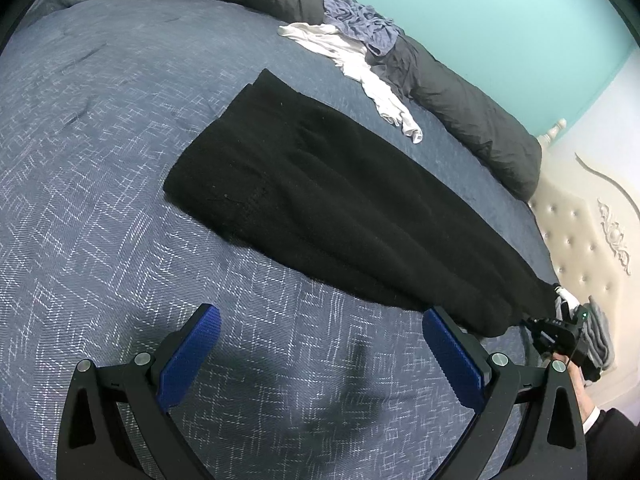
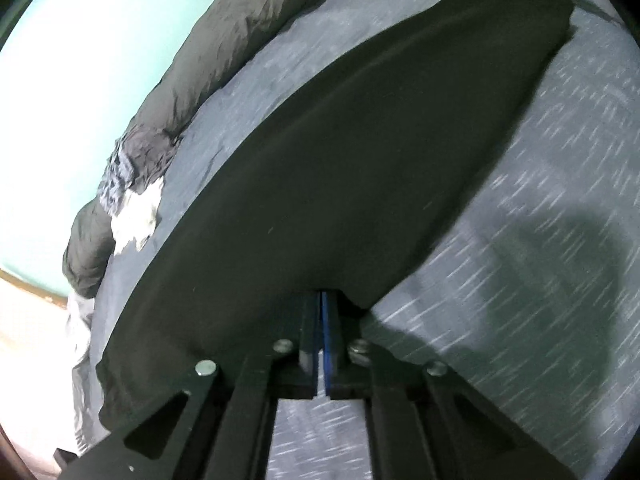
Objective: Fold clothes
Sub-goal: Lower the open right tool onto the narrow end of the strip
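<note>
Two grippers over a bed, one black garment (image 1: 320, 184) in play. It's laid out long and flat on the blue patterned cover (image 1: 100, 160), running diagonally from mid-bed toward the headboard (image 1: 580, 240) end. The left gripper (image 1: 320, 356) hangs over bare cover just short of the garment's near edge, blue pads spread wide, nothing between them, touching nothing as far as I can see. The right gripper (image 2: 322, 308) is pinched tight on the garment's near edge, its pads pressed together with the black cloth running out from the tips. In the left view you can just catch that gripper at the garment's far right end, with a hand and dark sleeve behind it. Right view is streaky with blur, so fine detail there is a wash. Along the far side lies a rolled grey duvet (image 1: 460, 100), with a white top (image 1: 360, 64) and a crumpled bluish piece (image 1: 360, 24) on and against it. Teal wall (image 1: 500, 20) behind.
</note>
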{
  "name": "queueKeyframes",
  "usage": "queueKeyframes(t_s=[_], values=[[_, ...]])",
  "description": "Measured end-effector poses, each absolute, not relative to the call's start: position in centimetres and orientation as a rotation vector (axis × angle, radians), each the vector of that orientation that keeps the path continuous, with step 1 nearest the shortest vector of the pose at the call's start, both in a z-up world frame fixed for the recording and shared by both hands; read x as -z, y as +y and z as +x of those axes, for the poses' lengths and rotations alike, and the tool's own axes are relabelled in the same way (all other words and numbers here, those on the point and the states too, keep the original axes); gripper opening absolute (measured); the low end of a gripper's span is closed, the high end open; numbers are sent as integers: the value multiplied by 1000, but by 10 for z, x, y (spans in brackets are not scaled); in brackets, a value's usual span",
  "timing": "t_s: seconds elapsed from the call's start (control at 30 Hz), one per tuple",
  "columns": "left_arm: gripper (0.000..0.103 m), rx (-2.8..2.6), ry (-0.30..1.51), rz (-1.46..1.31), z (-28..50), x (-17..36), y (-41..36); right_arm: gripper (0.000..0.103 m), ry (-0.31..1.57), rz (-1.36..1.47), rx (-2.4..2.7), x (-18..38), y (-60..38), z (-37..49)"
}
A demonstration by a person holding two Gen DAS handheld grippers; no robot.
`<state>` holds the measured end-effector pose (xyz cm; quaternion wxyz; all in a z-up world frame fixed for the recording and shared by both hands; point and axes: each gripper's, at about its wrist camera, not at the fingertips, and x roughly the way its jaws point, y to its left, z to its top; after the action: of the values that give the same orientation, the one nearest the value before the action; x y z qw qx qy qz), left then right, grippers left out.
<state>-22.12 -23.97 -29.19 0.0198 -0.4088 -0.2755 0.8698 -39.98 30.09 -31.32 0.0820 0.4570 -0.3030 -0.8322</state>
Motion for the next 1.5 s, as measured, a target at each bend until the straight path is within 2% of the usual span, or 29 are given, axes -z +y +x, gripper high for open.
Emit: queueKeyframes(t_s=[0.17,0.2,0.23,0.3,0.43,0.7,0.8,0.9,0.97,1.03,1.1,1.2,1.4,1.47,1.5], values=[[103,-2703,-846,-1270,-222,292,-238,4,-896,1314,2502,301,315,-408],[103,-2704,-843,-1271,-222,292,-238,12,-903,1303,2507,299,319,-410],[103,-2705,-838,-1272,-223,293,-237,29,-913,1299,2511,298,323,-412],[103,-2711,-827,-1272,-223,292,-235,43,-928,1300,2524,298,329,-417],[103,-2732,-805,-1258,-226,290,-232,43,-928,1351,2567,305,335,-423],[103,-2729,-773,-1271,-228,292,-225,46,-1060,1374,2742,315,371,-405],[103,-2729,-764,-1273,-228,292,-224,46,-1101,1314,2695,323,385,-410],[103,-2729,-755,-1276,-228,292,-223,46,-1044,1289,2683,325,388,-422],[103,-2732,-750,-1280,-229,292,-223,37,-1036,1280,2679,327,390,-429],[103,-2731,-745,-1284,-230,293,-222,15,-1026,1287,2681,327,391,-437],[103,-2730,-738,-1287,-230,294,-221,9,-1013,1277,2693,324,395,-444],[103,-2730,-728,-1292,-231,294,-220,5,-1006,1204,2736,314,405,-448],[103,-2723,-722,-1300,-233,296,-217,5,-1077,1269,2694,326,407,-455],[103,-2720,-721,-1303,-234,297,-216,6,-1097,1263,2676,331,412,-452],[103,-2720,-717,-1304,-233,297,-216,10,-1111,1254,2671,332,415,-451]])
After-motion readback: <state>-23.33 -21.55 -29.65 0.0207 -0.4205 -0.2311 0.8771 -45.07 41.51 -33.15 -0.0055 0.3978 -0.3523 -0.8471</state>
